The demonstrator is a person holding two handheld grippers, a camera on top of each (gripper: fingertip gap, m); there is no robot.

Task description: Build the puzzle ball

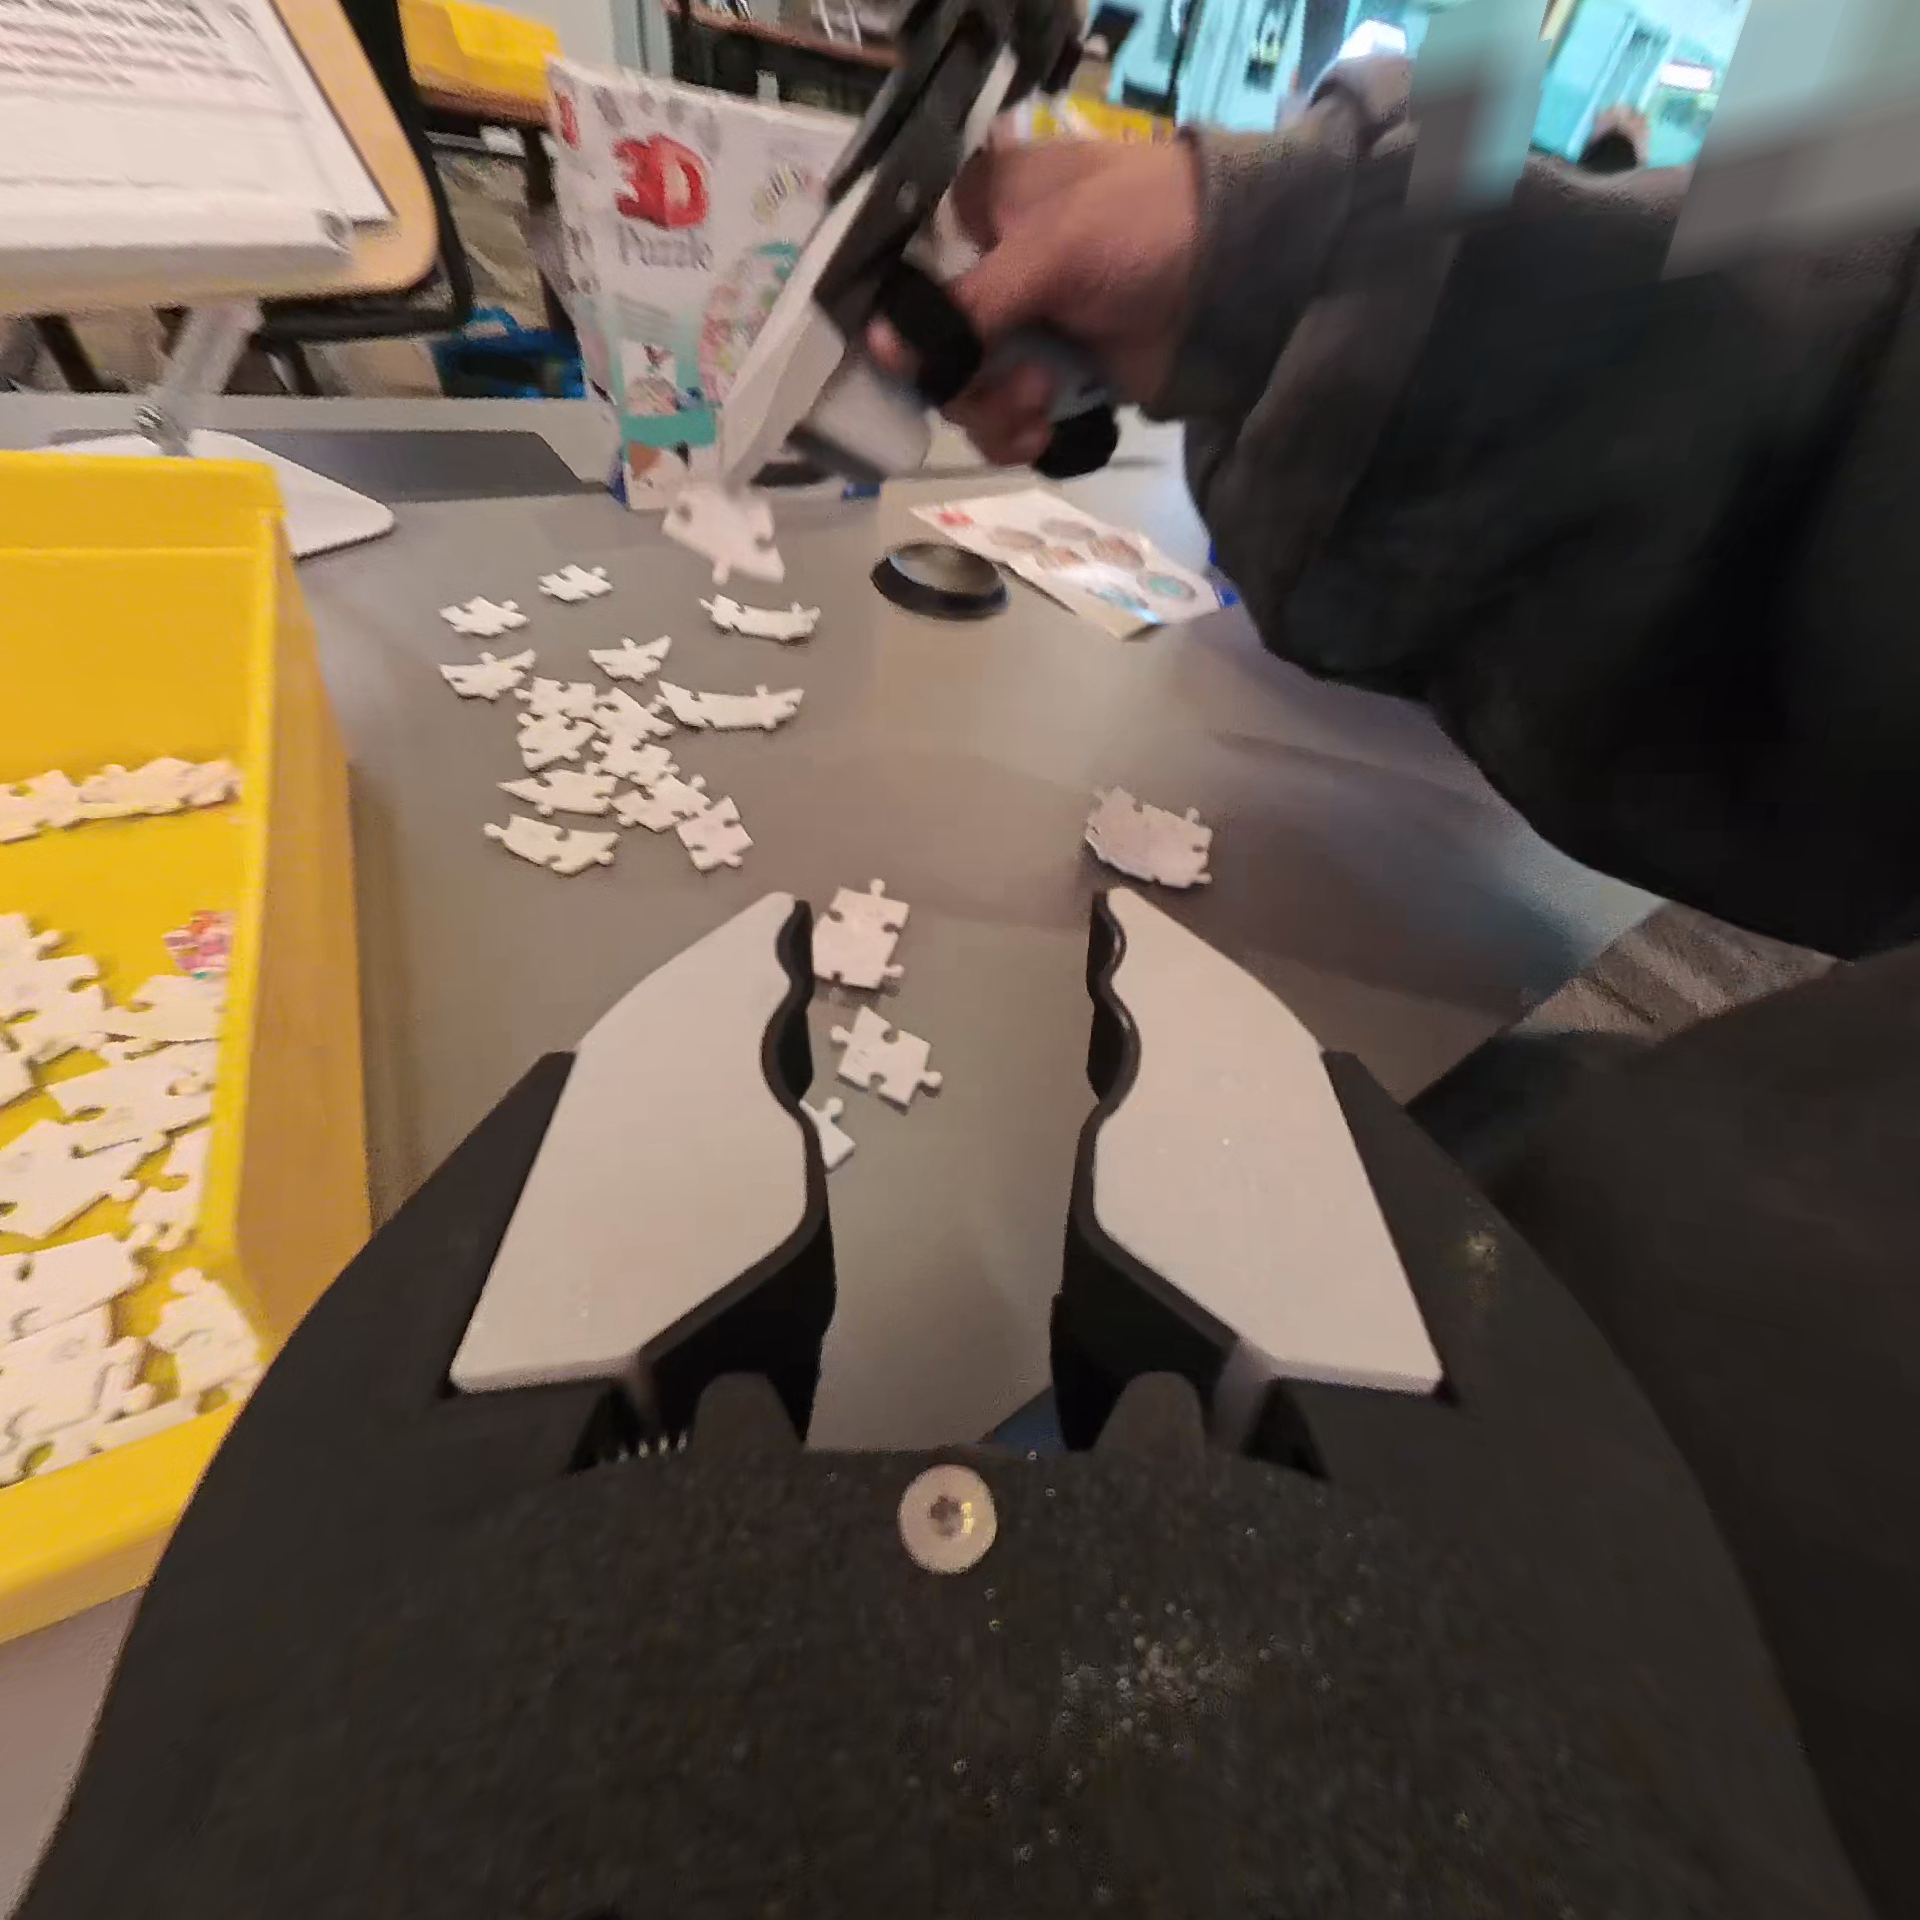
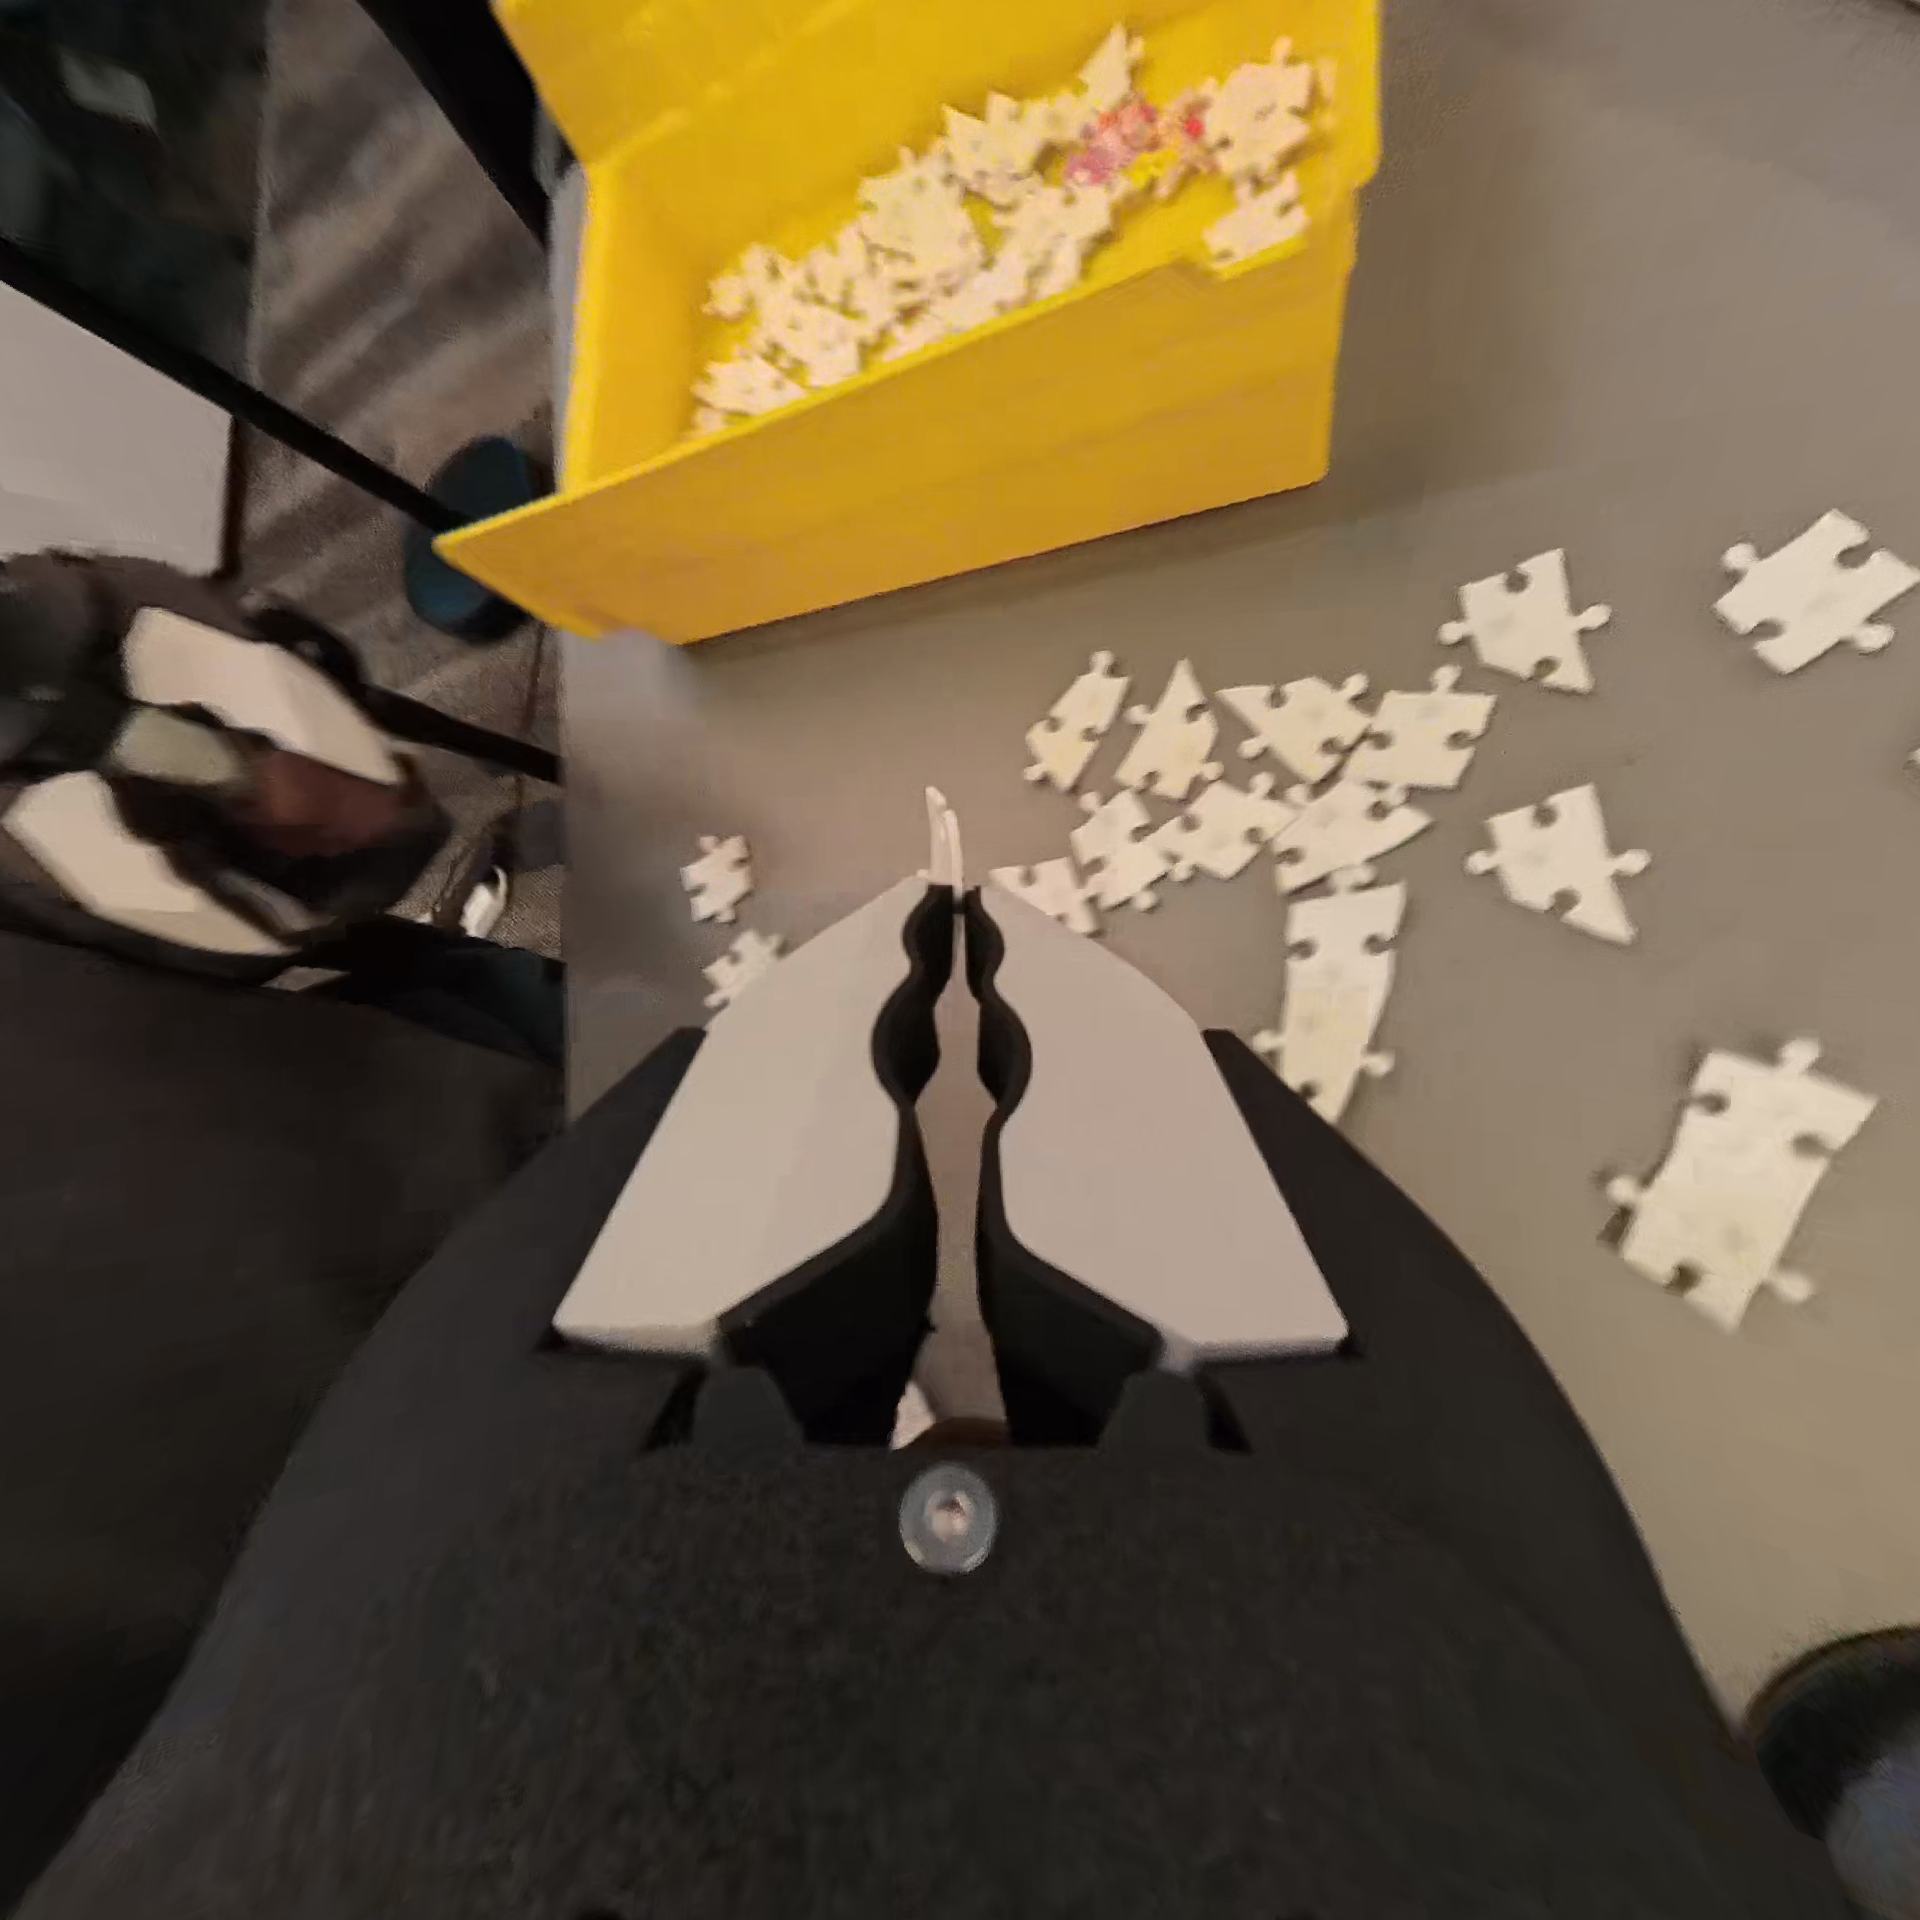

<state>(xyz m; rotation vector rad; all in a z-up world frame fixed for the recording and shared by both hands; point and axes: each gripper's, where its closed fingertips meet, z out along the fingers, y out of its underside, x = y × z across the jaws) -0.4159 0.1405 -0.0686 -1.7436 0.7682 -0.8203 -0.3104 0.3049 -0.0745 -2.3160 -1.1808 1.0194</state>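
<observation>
Right tool pinches curved puzzle piece edge-on; long axis forward.

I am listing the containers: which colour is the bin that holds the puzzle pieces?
The bin is yellow, clearest in the right wrist view.

One yellow bin, two tongs, roughly twenty loose puzzle pieces
</observation>
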